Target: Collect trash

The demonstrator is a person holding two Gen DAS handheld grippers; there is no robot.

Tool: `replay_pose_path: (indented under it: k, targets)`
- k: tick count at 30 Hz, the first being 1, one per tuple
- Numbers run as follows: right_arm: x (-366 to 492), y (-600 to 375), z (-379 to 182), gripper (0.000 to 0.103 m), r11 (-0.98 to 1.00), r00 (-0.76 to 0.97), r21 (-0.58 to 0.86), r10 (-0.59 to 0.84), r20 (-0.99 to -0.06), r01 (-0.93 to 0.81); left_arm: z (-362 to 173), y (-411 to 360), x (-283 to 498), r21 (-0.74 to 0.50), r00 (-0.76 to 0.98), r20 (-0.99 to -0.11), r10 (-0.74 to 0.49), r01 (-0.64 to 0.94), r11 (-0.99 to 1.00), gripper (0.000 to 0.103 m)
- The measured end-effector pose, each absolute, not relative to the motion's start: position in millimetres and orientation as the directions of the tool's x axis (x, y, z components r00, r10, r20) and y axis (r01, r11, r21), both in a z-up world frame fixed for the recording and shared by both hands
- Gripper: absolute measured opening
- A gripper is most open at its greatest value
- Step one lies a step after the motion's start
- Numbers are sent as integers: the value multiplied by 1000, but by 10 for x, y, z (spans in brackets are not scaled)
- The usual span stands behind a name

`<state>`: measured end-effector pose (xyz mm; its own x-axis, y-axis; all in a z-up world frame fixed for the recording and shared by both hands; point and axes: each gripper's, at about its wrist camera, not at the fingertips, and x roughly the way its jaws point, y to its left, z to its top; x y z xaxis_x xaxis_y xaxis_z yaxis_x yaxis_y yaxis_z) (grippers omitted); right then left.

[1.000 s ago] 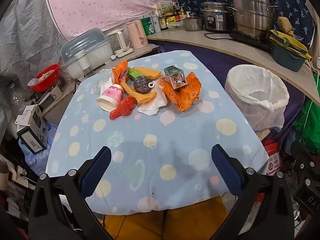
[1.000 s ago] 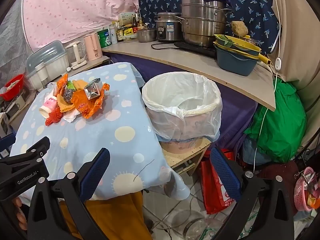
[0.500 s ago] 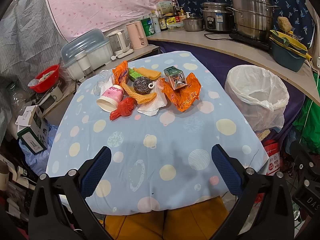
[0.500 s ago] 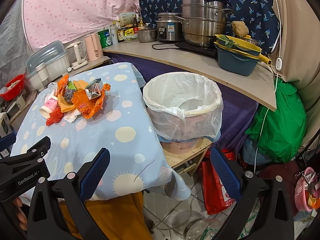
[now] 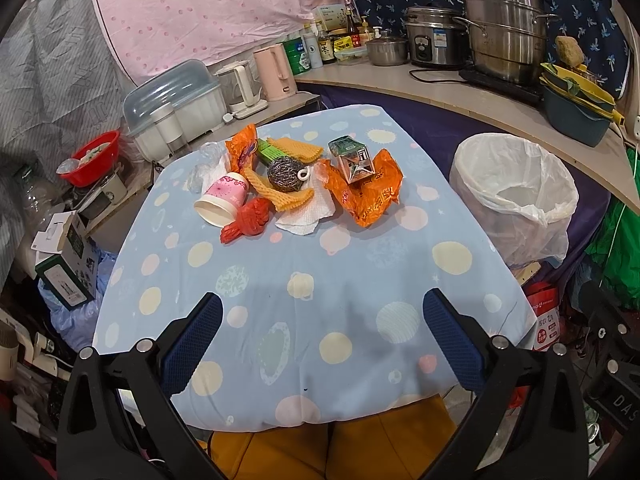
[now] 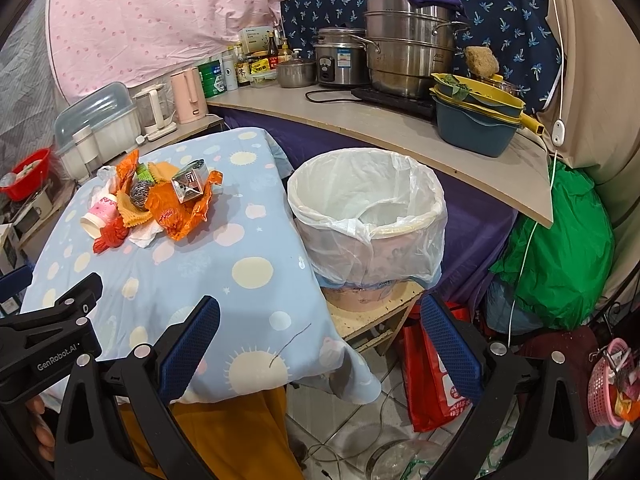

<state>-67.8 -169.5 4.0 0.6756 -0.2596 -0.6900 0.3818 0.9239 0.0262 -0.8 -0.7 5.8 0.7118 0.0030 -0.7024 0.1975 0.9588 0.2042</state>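
The trash is heaped in one cluster on the far half of the table, at about 12 o'clock from the left gripper [image 5: 320, 334]. The heap is made up of a pink-and-white paper cup [image 5: 222, 199] tipped on its side, a crumpled red plastic wrapper [image 5: 246, 220] touching the cup's mouth, a grey steel-wool scourer [image 5: 286, 174] resting on yellow waffle-textured foam sheets [image 5: 280, 194], a white paper towel [image 5: 306, 212] under those, and a silver-green folded drink carton [image 5: 352, 156] sitting on a crinkled orange foil snack bag [image 5: 370, 192]. The pieces overlap, so the upper ones are judged the easiest first picks.

The white-lined round waste bin [image 6: 366, 216] stands off the table's right edge, lower than the tabletop, at about 2 o'clock from the left gripper and 12 o'clock from the right gripper [image 6: 320, 334]. Its mouth is open and appears empty; this placement is judged to allow short carries from heap to bin.

The heap is supported by the table under a light-blue dotted cloth [image 5: 320, 280].

Both grippers are held near the table's near edge, well apart from the heap. On each, the blue-padded fingers are spread wide with nothing between them. The left one is aimed at the trash, the right more toward the bin. No item is yet grasped; collection is judged not yet begun.
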Motion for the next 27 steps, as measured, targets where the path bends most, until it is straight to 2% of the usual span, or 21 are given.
replay_pose_path:
  k: [27]
  targets:
    - [-673, -1685, 37, 96, 924, 676, 24, -260, -690, 381, 94, 10, 13, 204, 716, -698, 2, 196, 959, 96]
